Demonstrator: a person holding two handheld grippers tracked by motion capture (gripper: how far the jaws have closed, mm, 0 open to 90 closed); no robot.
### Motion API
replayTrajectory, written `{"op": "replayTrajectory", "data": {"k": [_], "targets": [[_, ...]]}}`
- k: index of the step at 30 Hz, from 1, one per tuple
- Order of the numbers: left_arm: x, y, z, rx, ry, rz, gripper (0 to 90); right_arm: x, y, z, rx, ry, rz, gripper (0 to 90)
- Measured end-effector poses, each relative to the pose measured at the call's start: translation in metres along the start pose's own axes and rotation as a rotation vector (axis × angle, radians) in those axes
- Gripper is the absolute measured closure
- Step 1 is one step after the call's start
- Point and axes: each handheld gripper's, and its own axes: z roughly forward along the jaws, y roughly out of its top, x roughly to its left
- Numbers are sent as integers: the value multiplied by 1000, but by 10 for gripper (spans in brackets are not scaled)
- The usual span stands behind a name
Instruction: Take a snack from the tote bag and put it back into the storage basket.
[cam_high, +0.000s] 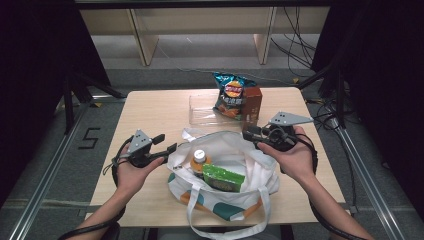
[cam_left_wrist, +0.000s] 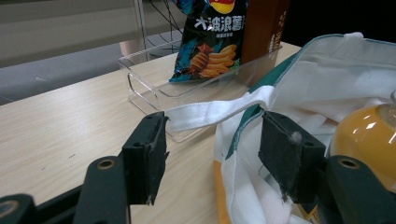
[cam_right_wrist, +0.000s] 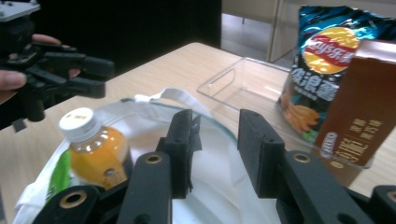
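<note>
A white tote bag (cam_high: 235, 150) with teal and orange patches lies open at the table's near middle. Inside it stand an orange juice bottle (cam_high: 199, 161) and a green snack packet (cam_high: 222, 179). My left gripper (cam_high: 167, 142) is open at the bag's left rim. In the left gripper view its jaws (cam_left_wrist: 212, 135) stand wide apart, with the bag's white strap (cam_left_wrist: 210, 112) just beyond them. My right gripper (cam_high: 248, 136) hovers open over the bag's right rim; nothing sits between its jaws (cam_right_wrist: 215, 126). The bottle (cam_right_wrist: 95, 149) is to their left.
A clear plastic tray (cam_high: 202, 112) sits behind the bag, holding a blue chips bag (cam_high: 231, 95) and a brown carton (cam_high: 252, 105) upright at its right end. Bare tabletop (cam_high: 150, 110) lies left of the tray. Shelving and cables are beyond the table.
</note>
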Motion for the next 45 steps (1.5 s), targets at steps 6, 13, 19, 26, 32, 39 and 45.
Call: {"op": "replayTrajectory", "data": {"k": [6,13,19,26,32,39,45], "targets": [[0,0,0,1,0,-3,405,8,-4,0,37,63,-26,661],[0,0,0,2,1,-1,405,16,-12,2,46,132,-79,659],[0,0,0,2,1,0,405,24,-16,3,75,177,-93,655],[0,0,0,2,1,2,405,35,-19,3,87,203,-118,646],[0,0,0,3,0,-1,405,44,-22,0,97,257,-99,645],[0,0,0,3,-1,-2,405,51,-27,0,135,296,-128,636],[0,0,0,3,-1,-2,405,54,-37,4,195,324,-110,610]]}}
